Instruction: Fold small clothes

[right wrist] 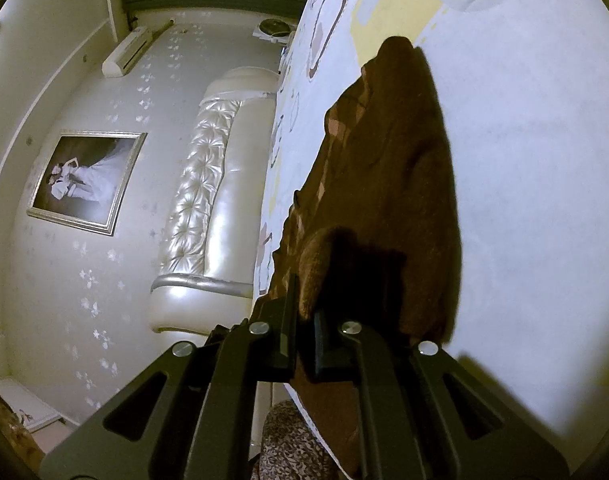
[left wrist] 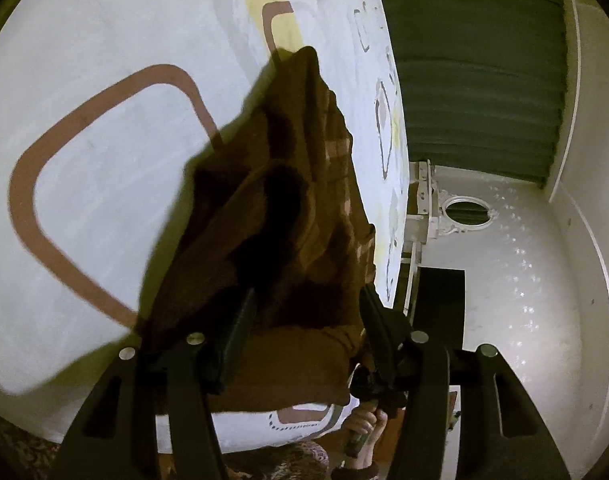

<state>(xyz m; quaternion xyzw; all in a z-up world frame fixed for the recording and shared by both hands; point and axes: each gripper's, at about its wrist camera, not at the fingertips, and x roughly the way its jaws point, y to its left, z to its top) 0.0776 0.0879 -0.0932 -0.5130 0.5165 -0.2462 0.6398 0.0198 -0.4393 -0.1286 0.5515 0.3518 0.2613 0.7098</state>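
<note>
A brown garment (left wrist: 288,168) with a checked lining lies in a loose heap on a pale bedsheet (left wrist: 104,160) printed with brown and yellow shapes. My left gripper (left wrist: 304,312) is open, its fingers apart on either side of the garment's near end, with cloth lying between them. In the right wrist view, my right gripper (right wrist: 304,320) is shut on the near edge of the same garment (right wrist: 392,184), which stretches away over the sheet (right wrist: 524,160). A hand (left wrist: 362,426) holding a dark tool shows just past the garment's corner.
The bed's edge runs beside the garment. Beyond it are a padded cream headboard (right wrist: 208,184), a framed picture (right wrist: 84,180), an air conditioner (right wrist: 126,56), a green curtain (left wrist: 472,72) and an oval mirror (left wrist: 466,210). Patterned carpet (right wrist: 288,448) lies below the bed.
</note>
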